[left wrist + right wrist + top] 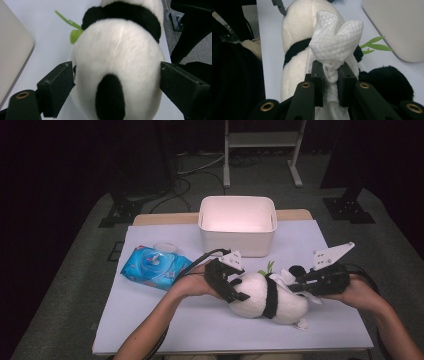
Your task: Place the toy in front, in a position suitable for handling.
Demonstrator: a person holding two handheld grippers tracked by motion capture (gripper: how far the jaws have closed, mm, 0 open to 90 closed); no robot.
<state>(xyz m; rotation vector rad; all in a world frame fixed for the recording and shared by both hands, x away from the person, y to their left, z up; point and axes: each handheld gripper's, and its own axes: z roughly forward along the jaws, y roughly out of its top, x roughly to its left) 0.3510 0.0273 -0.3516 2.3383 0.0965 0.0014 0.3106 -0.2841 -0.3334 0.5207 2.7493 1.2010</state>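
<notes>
A black-and-white panda plush (265, 300) lies on its side on the white table cover, a green leaf sprig (267, 268) at its far side. My left gripper (235, 287) straddles the plush's rounded rear (117, 50), both jaws pressing against its flanks, so it is shut on the plush. My right gripper (295, 282) comes in from the right and is shut on a bunched white wipe (334, 42). The wipe rests on the plush's back (294, 37) near the black band.
A white plastic bin (237, 237) stands open just behind the plush. A blue pack of wet wipes (155, 266) lies at the left of the table. Dark floor with stands and cables surrounds the table; its front edge (230, 351) is near the forearms.
</notes>
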